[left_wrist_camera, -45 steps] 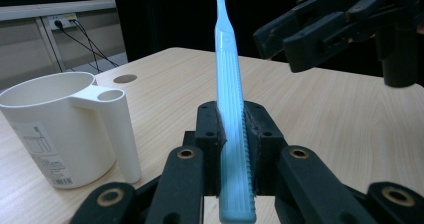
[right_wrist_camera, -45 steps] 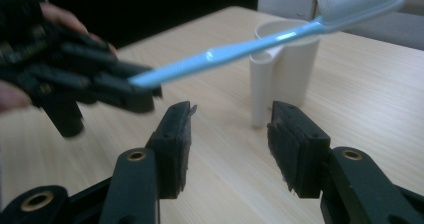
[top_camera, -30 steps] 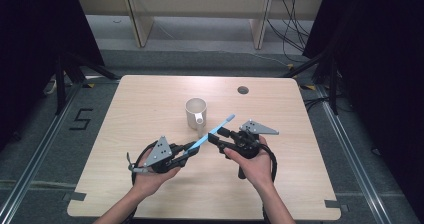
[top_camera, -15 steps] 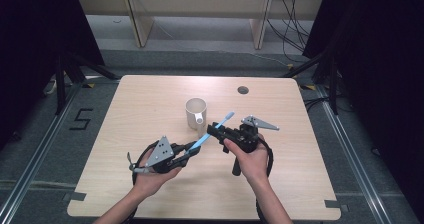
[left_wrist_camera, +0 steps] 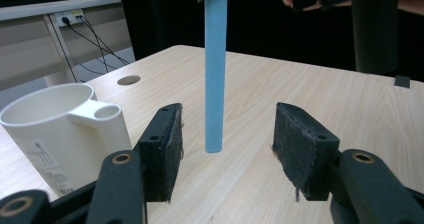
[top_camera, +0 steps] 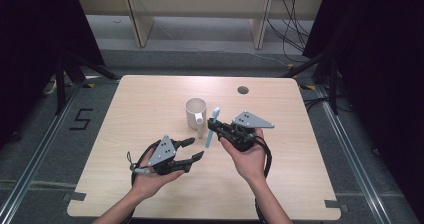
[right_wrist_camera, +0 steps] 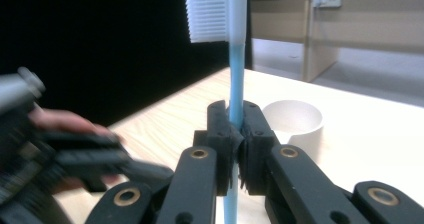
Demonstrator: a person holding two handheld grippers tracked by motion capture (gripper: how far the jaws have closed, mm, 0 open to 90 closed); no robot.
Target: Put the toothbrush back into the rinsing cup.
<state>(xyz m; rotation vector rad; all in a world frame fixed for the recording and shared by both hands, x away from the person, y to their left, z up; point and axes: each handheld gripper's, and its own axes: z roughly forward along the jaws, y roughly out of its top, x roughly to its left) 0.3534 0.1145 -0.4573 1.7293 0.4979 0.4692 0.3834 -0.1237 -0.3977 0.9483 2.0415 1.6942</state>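
While we look down on the pale wooden desk (top_camera: 140,114), we count one white mug (top_camera: 195,112), one light blue toothbrush (top_camera: 211,127), two tongs and two hands. One round cable hole (top_camera: 243,90) sits in the desk near its far edge, well apart from the mug. Beyond the desk we see wooden shelving and dark cables on the floor; a "5" is marked on the floor to the left.

The mug stands upright near the middle of the desk, its handle turned toward the person. In the left gripper view the mug (left_wrist_camera: 60,129) rises just beside one jaw of the left tongs (left_wrist_camera: 227,144), and the toothbrush handle (left_wrist_camera: 215,69) hangs straight down between the jaws, its lower end above the desk and touching neither pad.

The left hand (top_camera: 152,176) holds the left tongs (top_camera: 192,149) low over the near part of the desk, jaws spread apart and pointing toward the right tongs. The right hand (top_camera: 247,156) holds the right tongs (top_camera: 214,127) raised just to the right of the mug, its grey plate on top. In the right gripper view the right tongs (right_wrist_camera: 235,134) are clamped on the toothbrush (right_wrist_camera: 236,84) partway along its handle, the white bristle head up top, and the mug (right_wrist_camera: 295,124) stands behind the jaws.
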